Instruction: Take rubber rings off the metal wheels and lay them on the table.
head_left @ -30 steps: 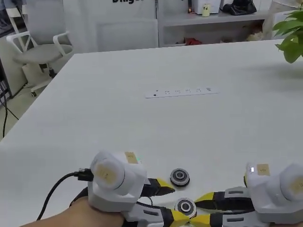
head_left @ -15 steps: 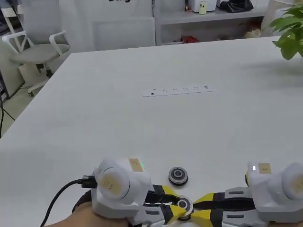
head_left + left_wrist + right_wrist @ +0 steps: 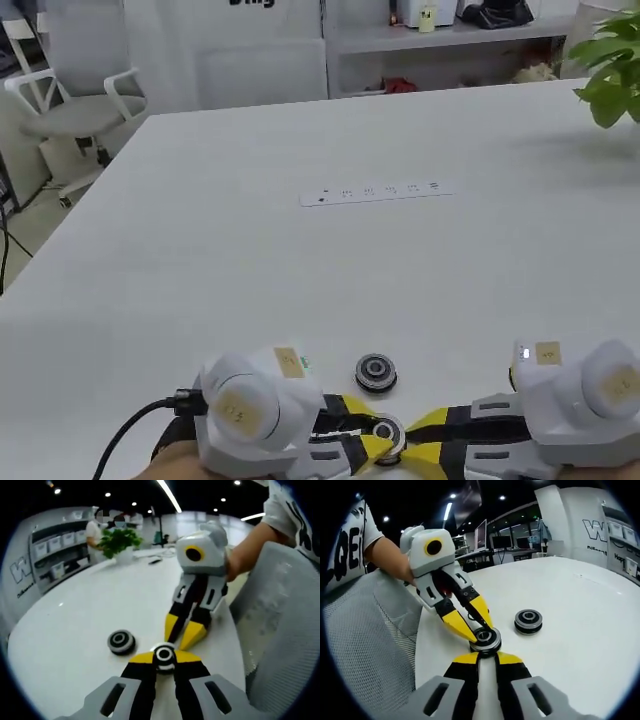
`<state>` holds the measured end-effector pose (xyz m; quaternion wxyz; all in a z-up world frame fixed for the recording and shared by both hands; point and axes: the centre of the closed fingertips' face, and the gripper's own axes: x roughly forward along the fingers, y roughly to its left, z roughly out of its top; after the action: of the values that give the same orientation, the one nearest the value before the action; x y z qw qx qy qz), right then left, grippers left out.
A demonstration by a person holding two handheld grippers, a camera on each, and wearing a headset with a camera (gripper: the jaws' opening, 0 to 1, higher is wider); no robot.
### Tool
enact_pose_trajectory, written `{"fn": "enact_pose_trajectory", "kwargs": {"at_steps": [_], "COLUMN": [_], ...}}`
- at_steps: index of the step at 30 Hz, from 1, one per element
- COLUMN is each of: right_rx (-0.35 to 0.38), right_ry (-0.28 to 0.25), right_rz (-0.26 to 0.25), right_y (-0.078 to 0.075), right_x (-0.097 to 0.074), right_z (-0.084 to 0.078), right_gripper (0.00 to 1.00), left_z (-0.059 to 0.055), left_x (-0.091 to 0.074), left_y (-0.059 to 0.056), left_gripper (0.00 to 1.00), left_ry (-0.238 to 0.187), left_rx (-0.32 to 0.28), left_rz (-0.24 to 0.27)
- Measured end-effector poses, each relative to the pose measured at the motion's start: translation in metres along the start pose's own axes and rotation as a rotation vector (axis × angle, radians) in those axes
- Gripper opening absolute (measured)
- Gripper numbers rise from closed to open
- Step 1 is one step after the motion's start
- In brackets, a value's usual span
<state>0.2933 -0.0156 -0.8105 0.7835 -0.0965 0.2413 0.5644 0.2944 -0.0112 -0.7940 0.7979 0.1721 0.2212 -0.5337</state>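
The white table (image 3: 250, 250) takes up most of the head view, with a white chair (image 3: 70, 110) at 10 o'clock and a leafy plant (image 3: 610, 70) at 2 o'clock. At 6 o'clock the left gripper (image 3: 365, 432) and the right gripper (image 3: 412, 440) point at each other, tips meeting at the near wheel (image 3: 388, 435) by the table's front edge. A power strip (image 3: 375, 193) lies at 12 o'clock from them, well apart.

In the left gripper view, the left gripper (image 3: 165, 657) clamps the near wheel (image 3: 165, 655) between its yellow tips. The right gripper (image 3: 486, 656) is narrow, tips at the wheel's rim. I cannot tell if it grips the dark rubber ring (image 3: 489, 647). The second wheel (image 3: 375, 372) lies flat at 12 o'clock from the near one, ring on.
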Motion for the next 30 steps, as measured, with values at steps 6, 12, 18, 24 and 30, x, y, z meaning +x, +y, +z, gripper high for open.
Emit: {"fn": "enact_pose_trajectory", "kwargs": {"at_steps": [6, 12, 18, 24, 30], "right_rx": [0.0, 0.214, 0.33, 0.319, 0.348], "right_ry": [0.015, -0.01, -0.037, -0.043, -0.074], "right_rz": [-0.016, -0.017, -0.01, -0.033, -0.015], "right_y": [-0.001, -0.005, -0.008, -0.012, -0.012], "right_x": [-0.001, -0.002, -0.005, -0.007, -0.008], "right_z": [0.001, -0.001, -0.002, 0.002, 0.013], "right_gripper": [0.0, 0.0, 0.0, 0.0, 0.0], "left_z": [0.0, -0.001, -0.001, -0.001, -0.001], "left_x": [-0.001, -0.001, -0.002, -0.001, -0.001], "left_y": [0.001, 0.002, 0.001, 0.001, 0.001], "left_gripper": [0.13, 0.13, 0.13, 0.13, 0.13], "left_ry": [-0.001, 0.006, 0.009, 0.015, 0.022], "left_rx": [0.007, 0.017, 0.009, 0.009, 0.008], "left_rz": [0.01, 0.015, 0.009, 0.017, 0.027]}}
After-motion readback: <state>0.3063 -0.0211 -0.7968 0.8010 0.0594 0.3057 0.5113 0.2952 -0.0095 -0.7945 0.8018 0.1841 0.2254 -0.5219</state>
